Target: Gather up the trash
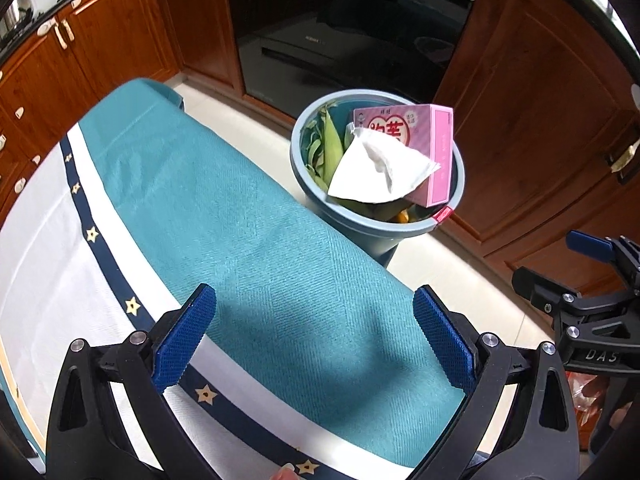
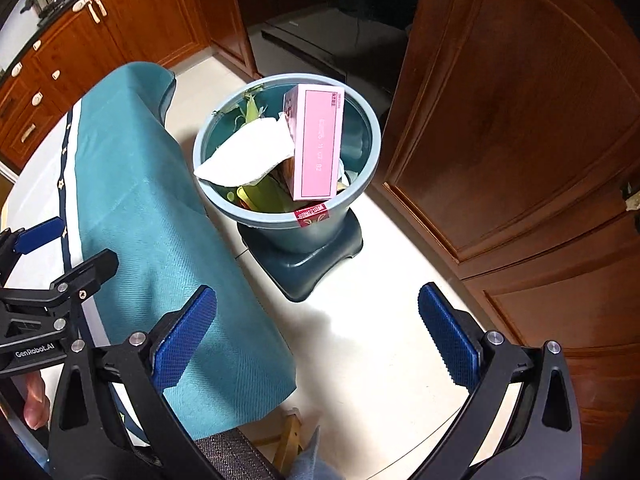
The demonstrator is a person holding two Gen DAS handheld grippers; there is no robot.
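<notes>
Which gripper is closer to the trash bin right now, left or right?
Right. The right gripper hangs open over the floor facing the trash bin; the left gripper is open over the teal tablecloth, farther back.

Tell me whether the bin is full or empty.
Nearly full. The bin holds green husks, a white tissue and a pink box whose end pokes above the rim.
</notes>
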